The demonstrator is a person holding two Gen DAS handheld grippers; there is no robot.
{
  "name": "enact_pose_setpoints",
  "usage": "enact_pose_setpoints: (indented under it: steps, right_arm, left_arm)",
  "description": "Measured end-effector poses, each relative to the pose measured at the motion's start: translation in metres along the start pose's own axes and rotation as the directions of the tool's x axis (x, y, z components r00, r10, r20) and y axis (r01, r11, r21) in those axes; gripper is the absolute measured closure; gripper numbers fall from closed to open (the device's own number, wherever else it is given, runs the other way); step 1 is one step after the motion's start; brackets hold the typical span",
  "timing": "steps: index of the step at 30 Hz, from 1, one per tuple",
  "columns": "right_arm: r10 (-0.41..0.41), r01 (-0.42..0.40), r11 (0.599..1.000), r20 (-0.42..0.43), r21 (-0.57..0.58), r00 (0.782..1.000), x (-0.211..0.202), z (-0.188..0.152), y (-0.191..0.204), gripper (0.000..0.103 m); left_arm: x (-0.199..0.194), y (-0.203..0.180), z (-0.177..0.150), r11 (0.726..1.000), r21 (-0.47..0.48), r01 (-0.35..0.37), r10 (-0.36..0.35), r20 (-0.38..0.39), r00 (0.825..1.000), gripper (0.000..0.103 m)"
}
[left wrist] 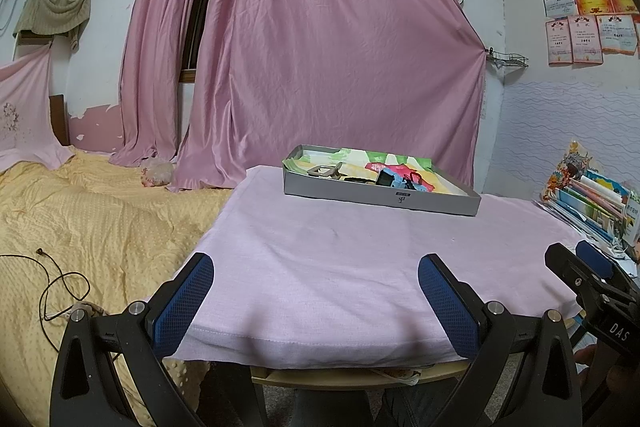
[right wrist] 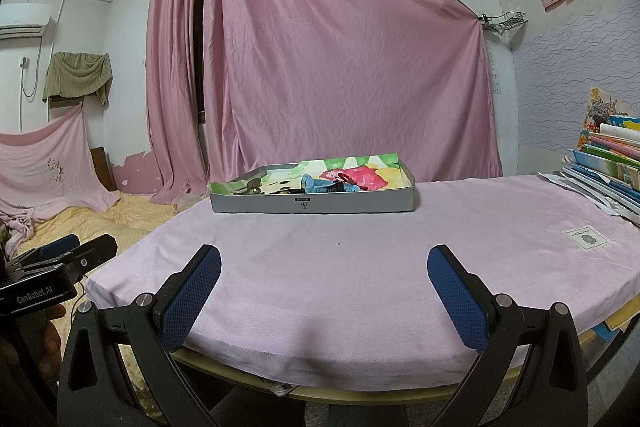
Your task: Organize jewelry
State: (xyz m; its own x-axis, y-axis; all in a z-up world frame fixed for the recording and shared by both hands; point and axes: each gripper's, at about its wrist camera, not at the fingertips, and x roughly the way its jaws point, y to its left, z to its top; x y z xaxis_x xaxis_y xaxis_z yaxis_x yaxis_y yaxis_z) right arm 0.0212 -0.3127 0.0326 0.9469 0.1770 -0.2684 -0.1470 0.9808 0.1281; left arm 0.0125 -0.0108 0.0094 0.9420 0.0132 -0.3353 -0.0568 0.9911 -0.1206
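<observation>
Centre frame, on pink cloth (left wrist: pixel 360 267), sat grey tray (left wrist: pixel 380 197) holding jewelry pile (left wrist: pixel 396 181). Left gripper (left wrist: pixel 316 301) and right gripper (right wrist: pixel 324 295) low in frame, jaws spread wide, empty, well short of tray. Best approach judged: reach in level over near wall, single out one piece from tangle.

table (right wrist: pixel 360 267) cloth bare ahead of me, clear run to shallow box (right wrist: pixel 312 205) at far edge, book stack (right wrist: pixel 608 167) crowds my right side
</observation>
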Motion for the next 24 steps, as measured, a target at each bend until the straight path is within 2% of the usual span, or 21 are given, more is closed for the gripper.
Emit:
enact_pose_setpoints:
  steps: [16,24]
  right_arm:
    - [0.002,-0.002,1.0,-0.006,0.0,1.0,0.0,-0.001,0.001,0.001]
    - [0.003,-0.003,1.0,-0.022,0.001,1.0,0.007,-0.004,0.001,0.001]
  left_arm:
    - [0.005,0.003,-0.002,1.0,-0.022,0.01,-0.01,-0.013,1.0,0.0]
    - [0.014,-0.001,-0.004,1.0,-0.005,-0.018,0.018,-0.018,1.0,0.0]
